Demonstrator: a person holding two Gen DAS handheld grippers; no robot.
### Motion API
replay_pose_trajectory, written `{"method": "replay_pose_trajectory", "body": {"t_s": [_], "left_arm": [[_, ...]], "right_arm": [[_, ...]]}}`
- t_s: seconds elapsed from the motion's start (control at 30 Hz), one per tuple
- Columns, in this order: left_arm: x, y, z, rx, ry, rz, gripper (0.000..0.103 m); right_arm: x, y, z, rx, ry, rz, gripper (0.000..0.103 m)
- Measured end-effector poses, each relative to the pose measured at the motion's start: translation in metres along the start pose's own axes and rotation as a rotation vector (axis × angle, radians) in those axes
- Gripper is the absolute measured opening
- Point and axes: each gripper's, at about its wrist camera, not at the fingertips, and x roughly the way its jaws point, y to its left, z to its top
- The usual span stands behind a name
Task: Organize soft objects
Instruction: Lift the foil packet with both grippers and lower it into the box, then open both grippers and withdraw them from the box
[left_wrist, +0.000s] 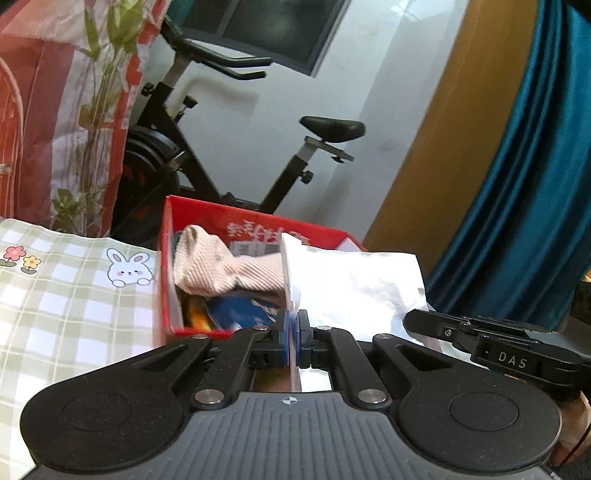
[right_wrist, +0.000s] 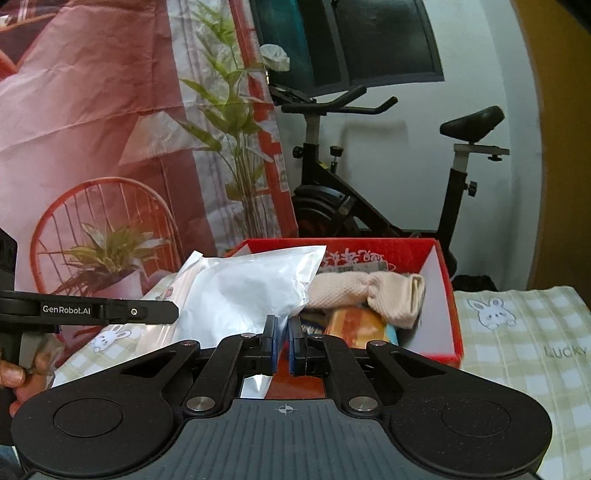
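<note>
Holding the white bag (left_wrist: 354, 284) between them, L gripper (left_wrist: 293, 332) & R gripper (right_wrist: 282, 343) each pinch an edge, jaws shut tight. Bag hangs just before the red box (left_wrist: 255, 221); keep both level, carry over the sock (right_wrist: 365, 291), then let go together.

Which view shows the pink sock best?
The left wrist view: the sock lies nearly whole in the red box. In the right wrist view the white bag covers its left end.
</note>
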Motion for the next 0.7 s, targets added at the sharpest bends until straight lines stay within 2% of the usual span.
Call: {"method": "replay_pose_trajectory", "body": {"t_s": [0.2,0.33,0.5,0.7], "left_arm": [[0.026,0.004,0.026,0.069,0.003,0.060,0.004],[0.042,0.012,0.039,0.057,0.026,0.089,0.004],[0.057,0.018,0.039,0.069,0.086,0.127,0.005],[0.055,0.020,0.035,0.089,0.103,0.142,0.012]], "right_arm": [[0.043,-0.012,0.027,-0.022,0.034,-0.015,0.005],[0.072,-0.016,0.036,-0.044,0.069,-0.031,0.005],[0.100,-0.020,0.034,-0.041,0.135,-0.046,0.005],[0.119,-0.021,0.021,-0.016,0.211,-0.037,0.006]]}}
